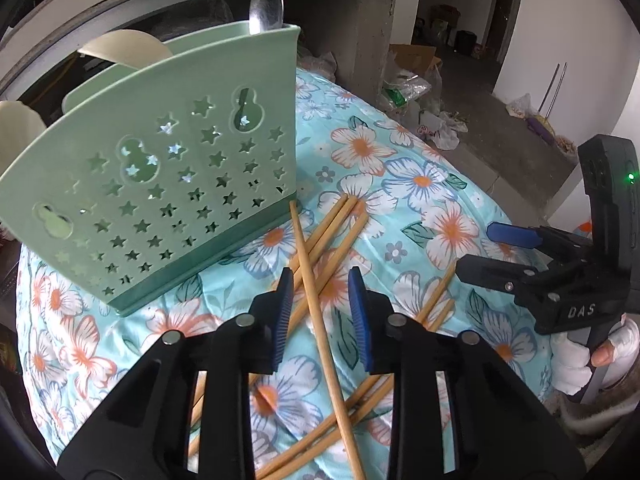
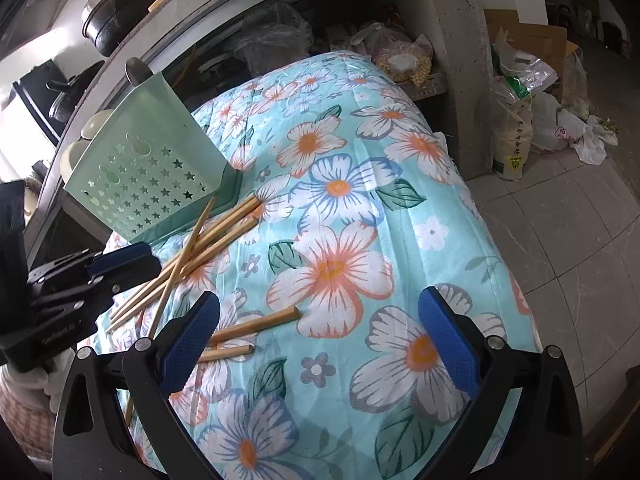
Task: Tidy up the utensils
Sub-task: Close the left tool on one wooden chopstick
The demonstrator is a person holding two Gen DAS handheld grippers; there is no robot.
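A pale green utensil holder (image 1: 160, 168) (image 2: 148, 176) with star cut-outs stands on the floral cloth (image 2: 340, 208). A metal spoon (image 1: 266, 4) and cream spoons (image 1: 124, 46) stick out of it. Several bamboo chopsticks (image 1: 332, 236) (image 2: 216, 232) lie crossed in front of it. My left gripper (image 1: 320, 284) (image 2: 146, 258) hangs over the pile. One chopstick (image 1: 316, 312) runs between its blue pads with a gap on each side. My right gripper (image 2: 320, 294) (image 1: 476, 252) stands wide open over the cloth. Two chopstick ends (image 2: 256, 324) lie by its left finger.
The cloth-covered table drops off at the right to a tiled floor (image 2: 560, 220). Bags and a cardboard box (image 2: 520, 92) are heaped by a concrete pillar (image 2: 452, 40). A curved counter edge and dark pots (image 2: 120, 4) stand behind the holder. A hand (image 1: 592, 356) holds the right gripper.
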